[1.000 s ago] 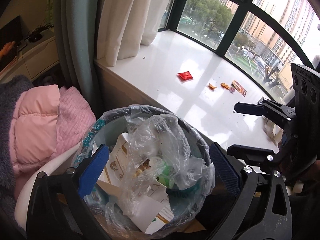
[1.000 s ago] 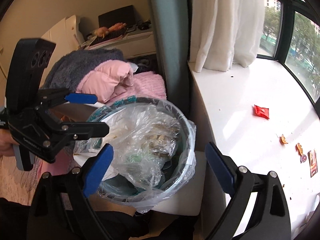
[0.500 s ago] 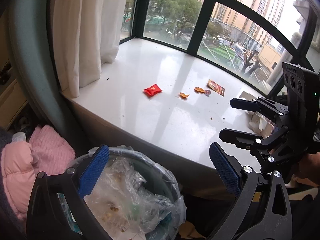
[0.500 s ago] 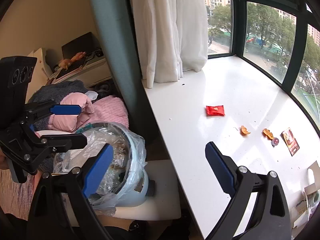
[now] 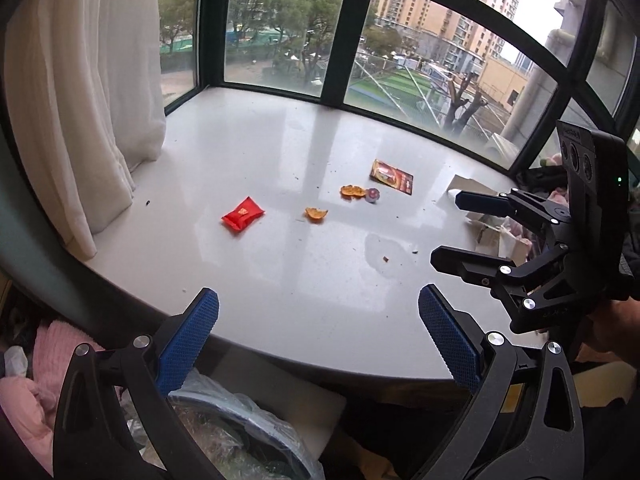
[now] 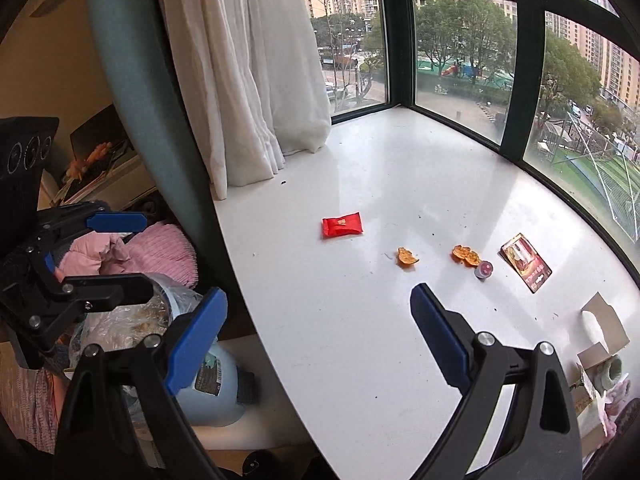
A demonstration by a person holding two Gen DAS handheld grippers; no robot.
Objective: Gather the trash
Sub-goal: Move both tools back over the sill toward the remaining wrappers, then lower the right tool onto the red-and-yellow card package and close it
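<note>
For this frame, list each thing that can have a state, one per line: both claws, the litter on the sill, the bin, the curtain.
Left claw: open, empty.
Right claw: open, empty.
Red foil snack packet: lying flat on the sill, untouched.
Two orange peel pieces: loose on the sill, apart.
Small round lid: lying beside the farther peel.
Dark printed wrapper: flat on the sill.
Plastic-lined trash bin: full, below the sill.
White sheer curtain: drawn aside.

Red packet (image 6: 342,226) on white sill (image 6: 400,184)
</note>
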